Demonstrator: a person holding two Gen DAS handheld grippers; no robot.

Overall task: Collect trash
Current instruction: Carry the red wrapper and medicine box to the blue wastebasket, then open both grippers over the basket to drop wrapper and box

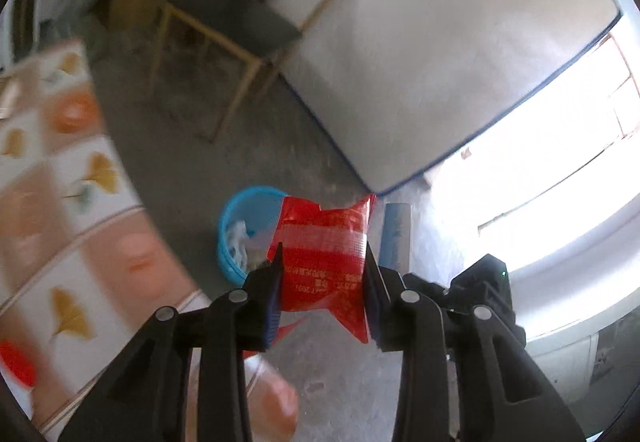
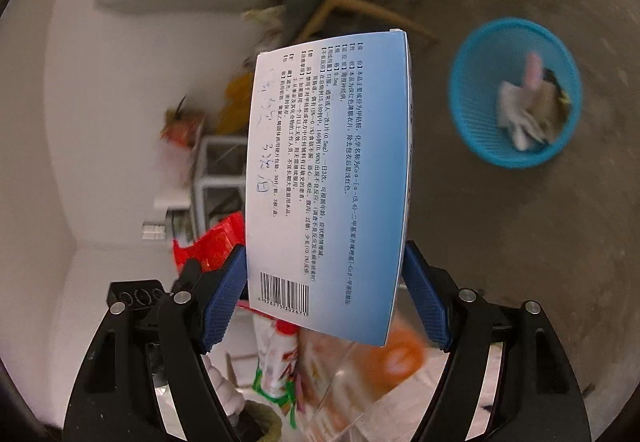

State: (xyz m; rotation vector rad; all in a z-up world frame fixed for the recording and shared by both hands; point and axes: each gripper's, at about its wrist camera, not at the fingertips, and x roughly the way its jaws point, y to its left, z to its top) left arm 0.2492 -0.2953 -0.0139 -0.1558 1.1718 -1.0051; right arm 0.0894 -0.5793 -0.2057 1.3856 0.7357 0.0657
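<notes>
The grey concrete floor point(image 1: 320, 370) fills both views. A wooden chair point(image 1: 240, 34) stands at 11 o'clock in the left wrist view. The blue basket point(image 2: 516, 94), holding crumpled paper scraps, sits on the floor at 2 o'clock in the right wrist view, and just behind the red packet in the left one. The right gripper point(image 2: 324, 282) pinches a blue-and-white medicine box point(image 2: 328, 170) between its blue pads, the box rising toward 12 o'clock. The left gripper point(image 1: 324, 294) pinches a crumpled red packet point(image 1: 324, 262) by its sides. A floral-patterned tablecloth point(image 1: 60, 202) lies at 9 o'clock, blurred.
</notes>
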